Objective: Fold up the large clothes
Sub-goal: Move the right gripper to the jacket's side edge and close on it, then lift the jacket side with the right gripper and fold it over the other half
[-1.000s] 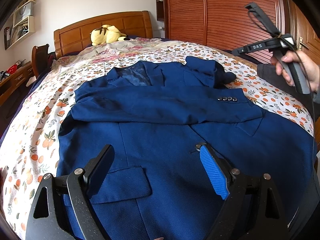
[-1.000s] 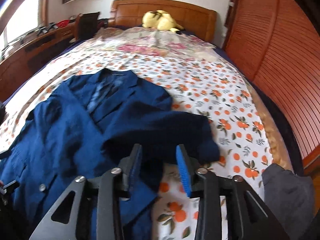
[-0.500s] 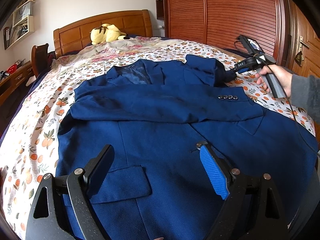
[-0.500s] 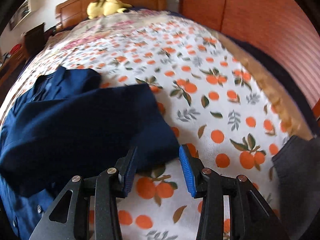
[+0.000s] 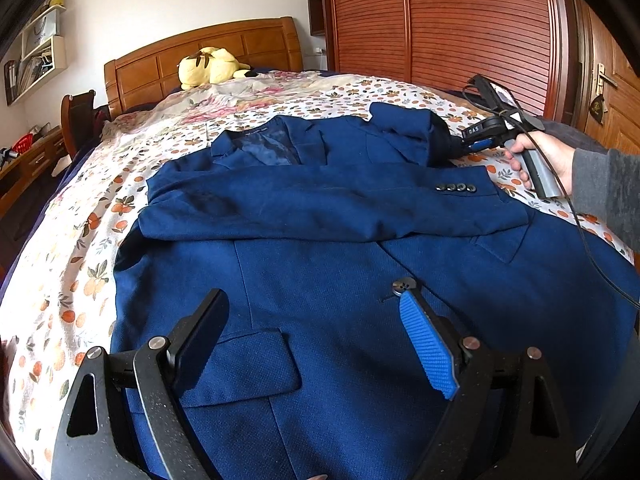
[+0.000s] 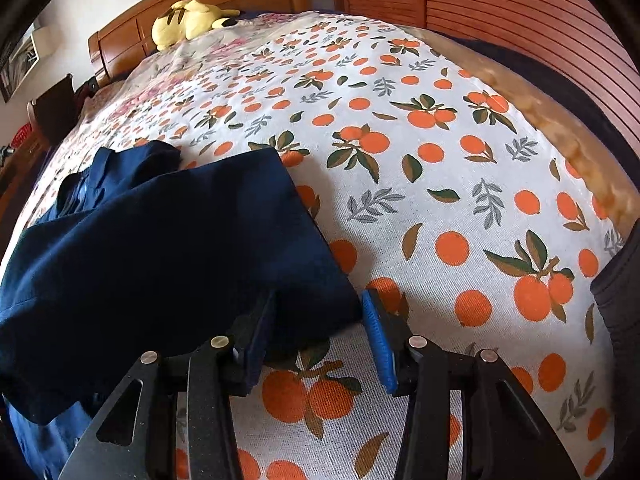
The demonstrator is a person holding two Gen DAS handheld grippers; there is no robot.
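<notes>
**Grippers open at the jacket; sleeve end between the right fingers**

The right gripper [image 6: 318, 332] is low at the bed sheet [image 6: 440, 184], jaws apart, with the end of the dark blue sleeve [image 6: 180, 248] lying between the two fingers. The fingers are not closed on the cloth; a gap shows on the blue-padded side. In the left wrist view the same gripper [image 5: 466, 145] is at the far right corner of the jacket [image 5: 320, 280], held by the right hand [image 5: 540, 156].

The left gripper [image 5: 316, 322] hangs over the lower front of the jacket, jaws wide apart, holding nothing. A pocket flap [image 5: 248, 364] lies between its fingers, and a button [image 5: 400, 286] sits at the tip of the blue-padded finger.

The jacket lies face up on the bed, collar toward the headboard [image 5: 200, 60]. One sleeve is folded across the chest, its cuff buttons [image 5: 456, 188] on the right side. A yellow plush toy [image 5: 208, 68] rests by the headboard.
</notes>
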